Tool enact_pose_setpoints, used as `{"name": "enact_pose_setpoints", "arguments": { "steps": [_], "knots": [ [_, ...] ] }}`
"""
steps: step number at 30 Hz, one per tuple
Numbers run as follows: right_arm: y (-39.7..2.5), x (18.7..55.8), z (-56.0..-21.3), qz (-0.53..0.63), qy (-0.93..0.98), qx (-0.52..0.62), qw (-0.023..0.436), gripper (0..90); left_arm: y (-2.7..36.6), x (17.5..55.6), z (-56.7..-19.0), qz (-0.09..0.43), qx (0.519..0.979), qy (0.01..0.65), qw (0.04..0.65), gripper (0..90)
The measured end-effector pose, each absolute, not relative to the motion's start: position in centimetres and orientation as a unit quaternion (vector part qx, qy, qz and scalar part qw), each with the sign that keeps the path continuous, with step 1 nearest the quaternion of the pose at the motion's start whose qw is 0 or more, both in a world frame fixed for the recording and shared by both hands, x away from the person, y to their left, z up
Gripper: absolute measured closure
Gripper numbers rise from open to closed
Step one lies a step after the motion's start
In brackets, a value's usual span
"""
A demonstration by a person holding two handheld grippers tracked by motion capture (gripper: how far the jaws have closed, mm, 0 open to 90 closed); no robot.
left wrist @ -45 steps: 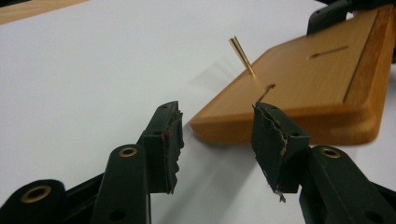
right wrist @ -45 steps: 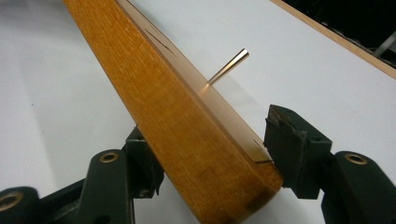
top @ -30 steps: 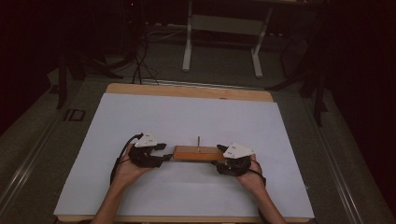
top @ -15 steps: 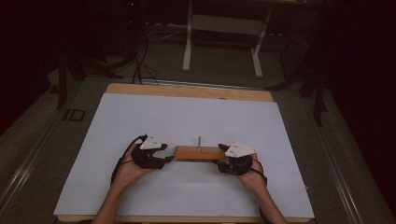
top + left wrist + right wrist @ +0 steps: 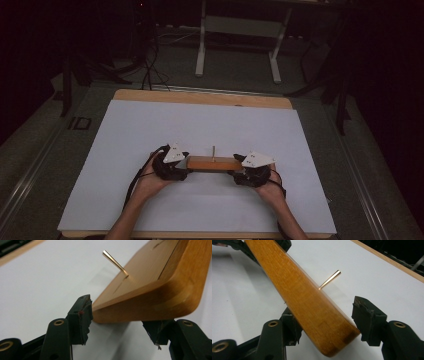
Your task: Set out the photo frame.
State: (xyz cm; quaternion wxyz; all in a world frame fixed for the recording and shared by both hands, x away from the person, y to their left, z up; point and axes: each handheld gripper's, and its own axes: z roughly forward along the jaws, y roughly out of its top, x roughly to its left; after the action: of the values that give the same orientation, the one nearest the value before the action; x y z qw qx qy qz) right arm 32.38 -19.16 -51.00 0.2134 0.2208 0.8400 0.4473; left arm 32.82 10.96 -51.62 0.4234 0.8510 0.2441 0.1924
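Left gripper: jaws spread to either side of the near end of the wooden block, one pad touching its corner, the other partly hidden under the end; a firm grip cannot be confirmed. Right gripper: jaws wide, straddling the block's opposite end, with a gap at one pad. A thin brass pin stands upright from the block's top. The block lies on the white table surface, near the front edge, between both hands.

One flat orange-brown wooden board lies near the front edge of the desk. One thin brass-coloured metal pin stands up from it. Two black claws with grey three-cornered plates sit at its ends: the left claw and the right claw. Two hands hold them.
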Motion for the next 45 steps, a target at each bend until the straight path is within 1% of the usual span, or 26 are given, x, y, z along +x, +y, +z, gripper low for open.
{"name": "enact_pose_setpoints", "arguments": {
  "steps": [5,13,20,31,36,38,41,43,45],
  "knots": [
    [-19.3,32.4,-51.0,0.451,0.839,0.221,0.211,44.3,10.8,33.0,-51.6,0.195,0.85,0.243,0.425,42.9],
    [-19.8,32.7,-51.2,0.453,0.838,0.223,0.205,45.0,10.2,33.1,-51.5,0.198,0.852,0.234,0.425,47.3],
    [-20.1,32.9,-51.3,0.453,0.838,0.227,0.202,45.5,10.0,33.2,-51.5,0.198,0.853,0.233,0.423,49.0],
    [-20.4,33.2,-51.2,0.459,0.832,0.238,0.2,46.5,9.7,33.0,-51.3,0.223,0.855,0.227,0.409,53.1],
    [-20.3,33.1,-51.1,0.455,0.834,0.234,0.209,47.8,9.2,32.5,-51.3,0.262,0.86,0.208,0.386,55.7],
    [-20.3,33.1,-51.1,0.455,0.833,0.234,0.208,47.9,9.2,32.4,-51.3,0.262,0.859,0.208,0.387,56.0],
    [-20.6,33.1,-50.9,0.464,0.829,0.236,0.203,50.7,9.3,32.4,-51.2,0.26,0.858,0.209,0.391,57.3],
    [-20.8,33.2,-50.8,0.473,0.824,0.24,0.199,52.6,9.5,32.5,-51.1,0.244,0.856,0.212,0.404,58.0],
    [-20.9,33.2,-50.8,0.476,0.823,0.241,0.195,52.8,9.6,32.5,-51.1,0.241,0.856,0.21,0.406,58.5]
  ]
}}
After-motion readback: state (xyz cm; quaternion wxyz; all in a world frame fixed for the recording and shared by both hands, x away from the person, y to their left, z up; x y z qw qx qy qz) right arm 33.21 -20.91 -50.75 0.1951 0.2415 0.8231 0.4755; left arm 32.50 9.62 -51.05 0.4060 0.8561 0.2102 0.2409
